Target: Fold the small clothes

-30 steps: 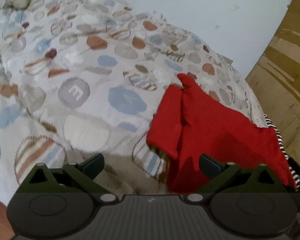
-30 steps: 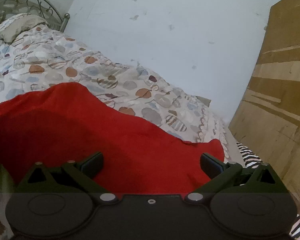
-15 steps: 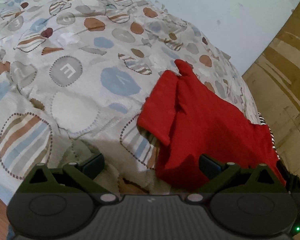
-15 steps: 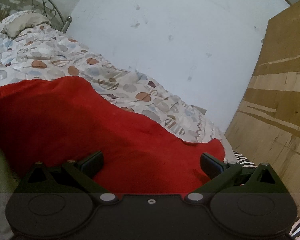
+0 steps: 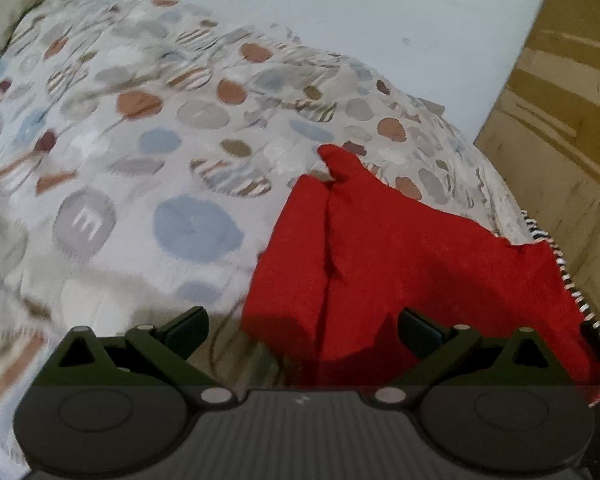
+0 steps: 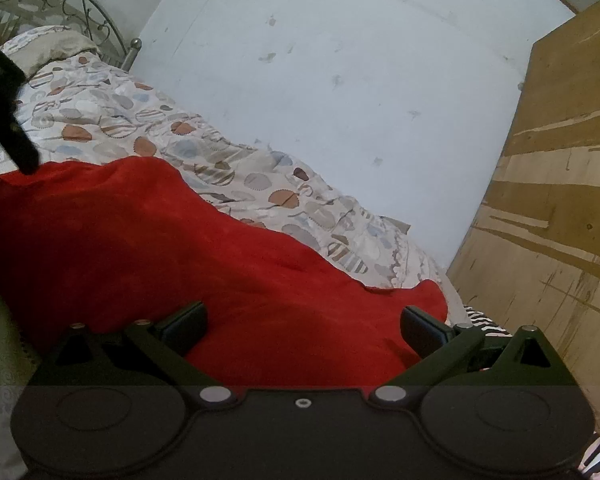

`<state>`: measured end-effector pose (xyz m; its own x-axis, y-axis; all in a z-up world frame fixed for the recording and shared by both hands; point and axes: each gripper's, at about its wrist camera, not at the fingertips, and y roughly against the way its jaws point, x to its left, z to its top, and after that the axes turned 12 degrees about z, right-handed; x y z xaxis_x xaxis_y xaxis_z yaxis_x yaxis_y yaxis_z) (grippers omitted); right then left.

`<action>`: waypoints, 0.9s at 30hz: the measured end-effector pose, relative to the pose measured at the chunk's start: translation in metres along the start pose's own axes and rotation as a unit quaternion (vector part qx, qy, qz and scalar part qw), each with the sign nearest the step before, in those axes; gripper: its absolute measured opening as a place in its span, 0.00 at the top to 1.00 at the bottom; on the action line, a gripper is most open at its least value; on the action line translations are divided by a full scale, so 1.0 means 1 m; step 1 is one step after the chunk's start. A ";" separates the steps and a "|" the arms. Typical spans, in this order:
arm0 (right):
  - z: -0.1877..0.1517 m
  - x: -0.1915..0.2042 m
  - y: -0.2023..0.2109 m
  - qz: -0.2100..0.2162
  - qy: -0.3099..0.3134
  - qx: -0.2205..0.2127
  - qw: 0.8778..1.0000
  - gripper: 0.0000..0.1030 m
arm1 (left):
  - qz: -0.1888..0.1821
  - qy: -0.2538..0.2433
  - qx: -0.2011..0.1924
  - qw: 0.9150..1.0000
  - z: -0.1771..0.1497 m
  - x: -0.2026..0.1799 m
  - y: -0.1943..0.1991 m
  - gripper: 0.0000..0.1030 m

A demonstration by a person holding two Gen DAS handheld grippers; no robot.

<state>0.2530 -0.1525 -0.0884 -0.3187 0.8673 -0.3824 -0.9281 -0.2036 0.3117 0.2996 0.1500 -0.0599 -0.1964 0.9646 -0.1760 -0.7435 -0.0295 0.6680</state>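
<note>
Left gripper (image 5: 302,330) agape above red garment (image 5: 400,248)

pale wall (image 6: 340,80) — patterned bed (image 5: 140,140) — wooden wardrobe (image 6: 560,200)

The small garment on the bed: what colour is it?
Plain red garment, no pattern; it shows best in the right wrist view.

Both wrist views low over bed (image 5: 100,152), sharing red cloth (image 5: 400,248).
</note>
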 end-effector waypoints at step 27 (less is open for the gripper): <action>-0.005 0.008 0.004 -0.016 0.009 -0.020 1.000 0.00 | -0.033 -0.003 0.040 0.999 0.002 0.013 -0.046 0.00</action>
<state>0.2453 -0.1487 -0.0947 -0.2912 0.8659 -0.4068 -0.9448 -0.1936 0.2643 0.3322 0.1645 -0.0916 -0.1437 0.9655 -0.2171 -0.7012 0.0555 0.7108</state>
